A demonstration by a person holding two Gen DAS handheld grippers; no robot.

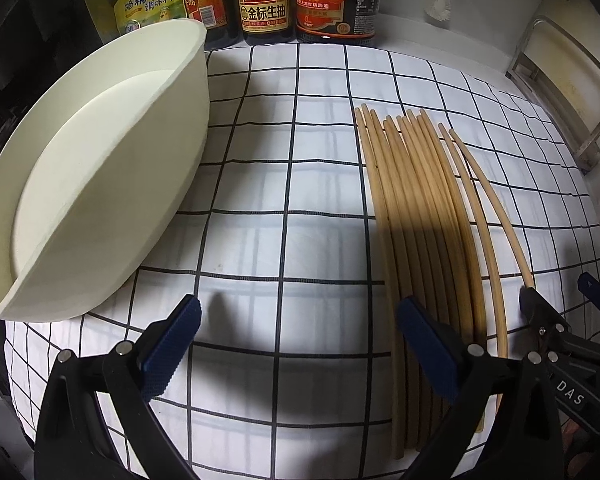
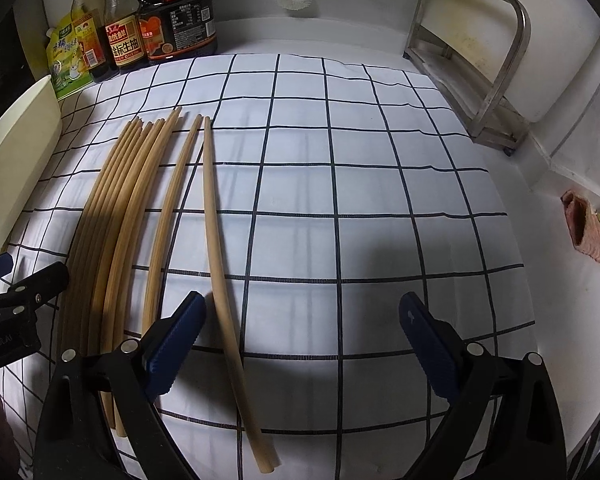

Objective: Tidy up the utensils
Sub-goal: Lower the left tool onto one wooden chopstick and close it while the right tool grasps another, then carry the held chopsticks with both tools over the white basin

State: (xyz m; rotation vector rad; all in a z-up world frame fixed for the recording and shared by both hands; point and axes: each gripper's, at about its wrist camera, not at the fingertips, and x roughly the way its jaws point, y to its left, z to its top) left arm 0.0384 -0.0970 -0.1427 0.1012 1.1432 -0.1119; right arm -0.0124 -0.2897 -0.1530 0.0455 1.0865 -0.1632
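Note:
Several wooden chopsticks (image 1: 416, 216) lie side by side on a white checked cloth (image 1: 284, 184); they also show in the right wrist view (image 2: 116, 216). One chopstick (image 2: 220, 264) lies apart at the right of the bundle, between the right gripper's open fingers. A cream tub (image 1: 100, 184) stands tilted at the left. My left gripper (image 1: 300, 344) is open and empty above the cloth, its right finger over the bundle's near ends. My right gripper (image 2: 304, 344) is open, low over the cloth. It also shows in the left wrist view (image 1: 560, 308).
Sauce bottles (image 1: 264, 0) and a seasoning pouch (image 1: 148, 0) stand along the back wall. A metal rack (image 2: 472, 64) stands at the back right. A pink cloth (image 2: 584, 232) lies beyond the checked cloth's right edge.

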